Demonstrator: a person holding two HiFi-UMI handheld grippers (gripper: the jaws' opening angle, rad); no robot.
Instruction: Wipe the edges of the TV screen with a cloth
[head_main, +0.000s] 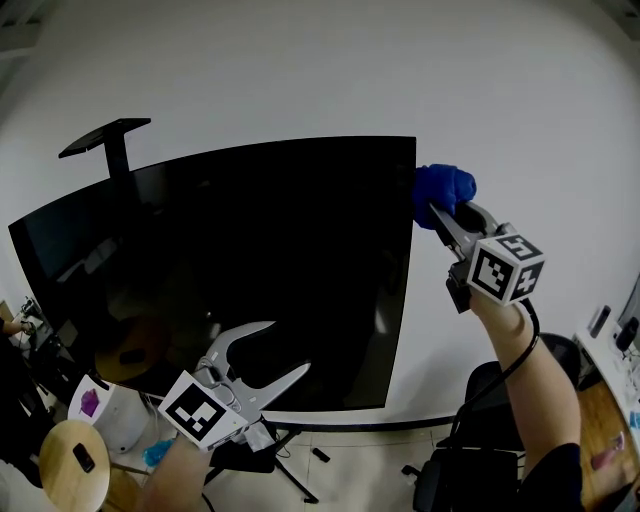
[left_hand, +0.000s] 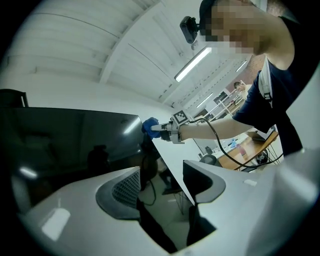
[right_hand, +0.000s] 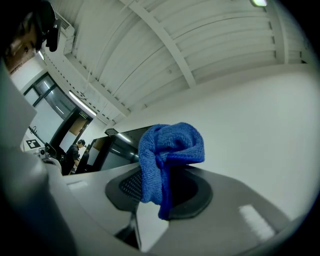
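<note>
cloth (right_hand: 167, 150), blue and bunched, is pinched between the closed jaws of the right gripper (right_hand: 165, 186); most of it is heaped above and beyond the jaw tips, and one fold hangs down between the two pads. in the head view the cloth (head_main: 445, 188) is seen beyond the tips of the right gripper (head_main: 440, 214), pressed up to the right edge of the tv screen (head_main: 250, 270) just below its upper right corner; whether it actually touches the edge cannot be told. the marker cube (head_main: 505, 268) is carried behind those jaws, on the near end of the gripper, with a forearm running down from it. the left gripper (head_main: 288, 347) is held in front of the lower part of the dark screen, its jaws spread well apart with nothing gripped between them. in the left gripper view the open left gripper (left_hand: 162, 175) is shown with only the screen's lower edge and the white wall (left_hand: 172, 150) visible through the gap; beyond its tips the tv screen (left_hand: 60, 145) fills the left side, and the cloth (left_hand: 149, 126) is seen far ahead at the screen's corner. in the right gripper view the tv screen (right_hand: 117, 147) lies to the left of the jaws.
</note>
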